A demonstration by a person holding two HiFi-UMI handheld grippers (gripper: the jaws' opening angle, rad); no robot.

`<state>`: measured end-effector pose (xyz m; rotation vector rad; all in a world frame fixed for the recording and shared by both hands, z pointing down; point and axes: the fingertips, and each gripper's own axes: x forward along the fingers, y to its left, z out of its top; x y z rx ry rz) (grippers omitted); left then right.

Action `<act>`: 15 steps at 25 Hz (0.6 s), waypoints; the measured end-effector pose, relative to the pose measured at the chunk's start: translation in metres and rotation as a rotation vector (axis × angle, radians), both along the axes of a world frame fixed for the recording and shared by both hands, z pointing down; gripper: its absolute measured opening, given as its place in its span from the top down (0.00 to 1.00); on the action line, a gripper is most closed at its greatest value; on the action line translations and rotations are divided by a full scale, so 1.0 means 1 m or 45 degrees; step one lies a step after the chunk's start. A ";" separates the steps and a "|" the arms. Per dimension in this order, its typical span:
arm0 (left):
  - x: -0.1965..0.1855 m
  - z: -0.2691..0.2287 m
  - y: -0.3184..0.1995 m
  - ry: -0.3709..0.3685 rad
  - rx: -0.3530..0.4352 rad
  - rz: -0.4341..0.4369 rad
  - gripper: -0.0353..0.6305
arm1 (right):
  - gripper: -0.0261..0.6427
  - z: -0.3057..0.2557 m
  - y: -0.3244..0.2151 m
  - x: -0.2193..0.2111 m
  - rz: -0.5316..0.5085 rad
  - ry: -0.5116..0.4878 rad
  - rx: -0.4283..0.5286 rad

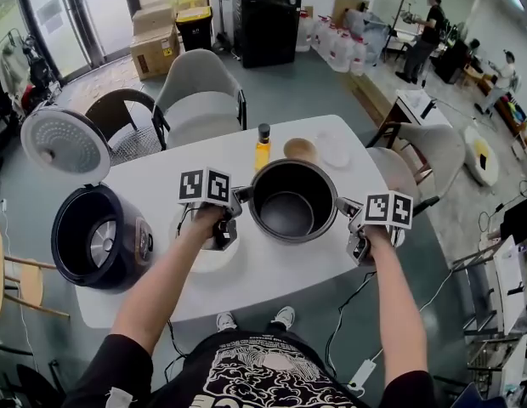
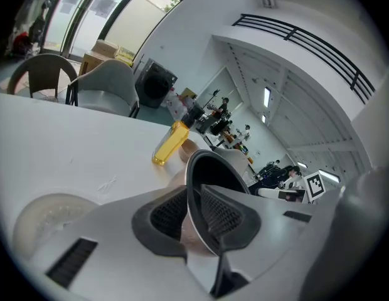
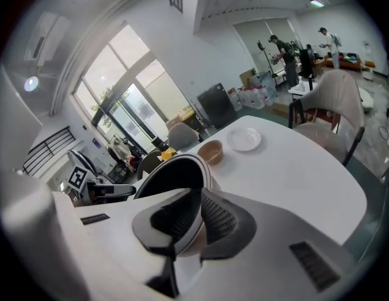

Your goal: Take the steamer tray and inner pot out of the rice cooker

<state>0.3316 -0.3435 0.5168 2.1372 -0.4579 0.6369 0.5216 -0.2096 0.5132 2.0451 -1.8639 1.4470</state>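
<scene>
the pot (image 1: 291, 201) was over the middle of the table (image 1: 272, 283), out of the rice cooker (image 1: 100, 238) at the left edge. the left gripper (image 1: 238, 201) and right gripper (image 1: 344, 212) were clamped on opposite sides of its thin rim. it was probably stiff, slick metal and fairly light, so a two-sided hold on the rim suited it.
</scene>
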 end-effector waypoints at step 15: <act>-0.072 -0.098 -0.043 0.043 0.405 -0.201 0.84 | 0.88 -0.124 -0.106 -0.098 -0.323 0.213 0.342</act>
